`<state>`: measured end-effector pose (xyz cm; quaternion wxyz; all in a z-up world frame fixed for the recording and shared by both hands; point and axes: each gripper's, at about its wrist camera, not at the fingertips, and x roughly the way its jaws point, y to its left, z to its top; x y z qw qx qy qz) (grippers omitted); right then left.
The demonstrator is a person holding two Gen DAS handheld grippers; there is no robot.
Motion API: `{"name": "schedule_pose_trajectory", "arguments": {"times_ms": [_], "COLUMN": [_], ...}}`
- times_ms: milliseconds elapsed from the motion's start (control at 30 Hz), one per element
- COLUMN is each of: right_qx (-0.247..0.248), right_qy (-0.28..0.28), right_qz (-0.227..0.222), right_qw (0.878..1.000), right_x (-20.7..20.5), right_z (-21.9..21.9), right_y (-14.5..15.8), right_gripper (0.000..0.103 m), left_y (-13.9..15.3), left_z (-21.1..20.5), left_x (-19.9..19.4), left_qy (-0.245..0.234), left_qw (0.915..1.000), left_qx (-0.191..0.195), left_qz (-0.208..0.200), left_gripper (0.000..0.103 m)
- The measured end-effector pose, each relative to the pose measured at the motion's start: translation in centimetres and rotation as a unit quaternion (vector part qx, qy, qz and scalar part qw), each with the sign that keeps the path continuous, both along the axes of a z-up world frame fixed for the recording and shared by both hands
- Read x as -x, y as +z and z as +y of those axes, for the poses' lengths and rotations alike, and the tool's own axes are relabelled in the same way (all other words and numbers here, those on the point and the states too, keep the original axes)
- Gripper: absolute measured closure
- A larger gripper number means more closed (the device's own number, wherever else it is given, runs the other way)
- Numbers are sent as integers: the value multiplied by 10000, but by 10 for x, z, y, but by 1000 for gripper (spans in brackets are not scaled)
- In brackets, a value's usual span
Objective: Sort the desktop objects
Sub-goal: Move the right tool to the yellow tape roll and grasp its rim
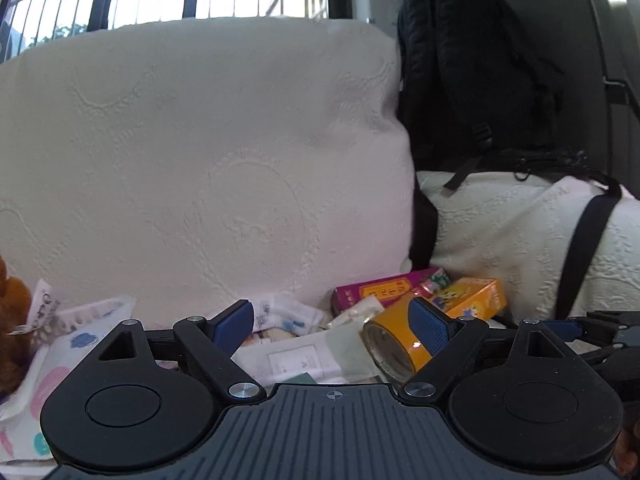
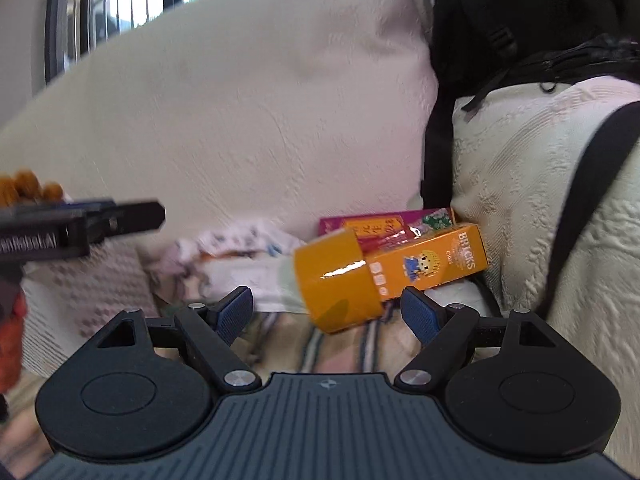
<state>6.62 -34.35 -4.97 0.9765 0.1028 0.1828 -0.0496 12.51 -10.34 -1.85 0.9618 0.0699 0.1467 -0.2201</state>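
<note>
An orange tape roll (image 1: 394, 340) lies among clutter in the left wrist view, just in front of my open left gripper (image 1: 332, 326), near its right finger. It also shows in the right wrist view (image 2: 336, 280), ahead of my open, empty right gripper (image 2: 330, 312). An orange BRICKS box (image 2: 432, 266) and a magenta box (image 2: 384, 224) lie behind the roll; both show in the left wrist view, the orange box (image 1: 476, 300) and the magenta box (image 1: 380, 290). The left gripper (image 2: 120, 220) enters the right wrist view at the left. The right gripper (image 1: 592, 328) shows at the left wrist view's right edge.
A large white pillow (image 1: 200, 160) stands behind the clutter, a second pillow (image 1: 520, 240) at the right with a black backpack (image 1: 472, 72) on it. Patterned cloths (image 1: 72, 352), a white card (image 1: 296, 360) and a brown plush toy (image 1: 12, 312) lie at the left.
</note>
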Motion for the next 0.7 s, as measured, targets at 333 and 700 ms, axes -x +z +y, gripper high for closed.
{"name": "schedule_pose_trajectory", "arguments": {"times_ms": [333, 700], "right_qx": [1386, 2099], "right_qy": [-143, -601], "right_qz": [228, 411], "right_qw": [9900, 9750], "right_x": [-74, -86], "right_z": [49, 55], "right_y": [-18, -27], "right_gripper": [17, 63], "left_y": [-11, -16], "left_z": [30, 50], "left_x": [-27, -23], "left_qy": [285, 189], "left_qw": [9994, 9997], "left_qx": [171, 90], "left_qz": [81, 104], "left_gripper": [11, 9]}}
